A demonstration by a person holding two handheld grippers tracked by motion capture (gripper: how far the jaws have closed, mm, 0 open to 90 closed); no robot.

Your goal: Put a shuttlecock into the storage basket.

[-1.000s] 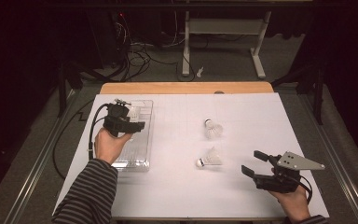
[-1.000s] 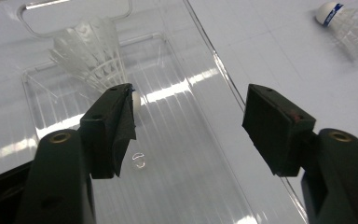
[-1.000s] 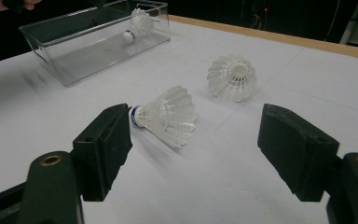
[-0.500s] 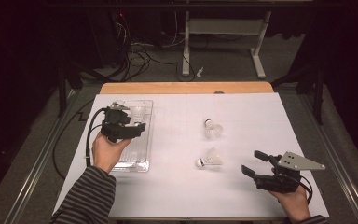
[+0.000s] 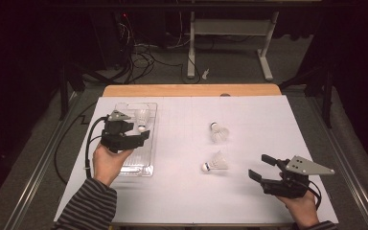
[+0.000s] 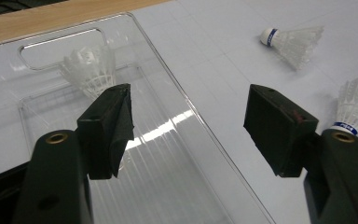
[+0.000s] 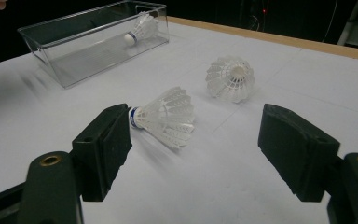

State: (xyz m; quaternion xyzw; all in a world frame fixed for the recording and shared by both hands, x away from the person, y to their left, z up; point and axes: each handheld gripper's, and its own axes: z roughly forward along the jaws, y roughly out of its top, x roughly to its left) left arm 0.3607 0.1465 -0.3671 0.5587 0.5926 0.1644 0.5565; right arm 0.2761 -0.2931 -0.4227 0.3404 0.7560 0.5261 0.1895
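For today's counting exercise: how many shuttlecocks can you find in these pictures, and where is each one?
3. One shuttlecock lies in the clear plastic box, at its far end. The far shuttlecock and the near shuttlecock lie on the white table. Nothing suggests any hidden ones.

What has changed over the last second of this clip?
The left tool has drawn back along the clear tray toward the person, open and empty, leaving a shuttlecock at the tray's far end. The right tool stayed open at the near right, and the two shuttlecocks on the table, the far one and the near one, have not moved.
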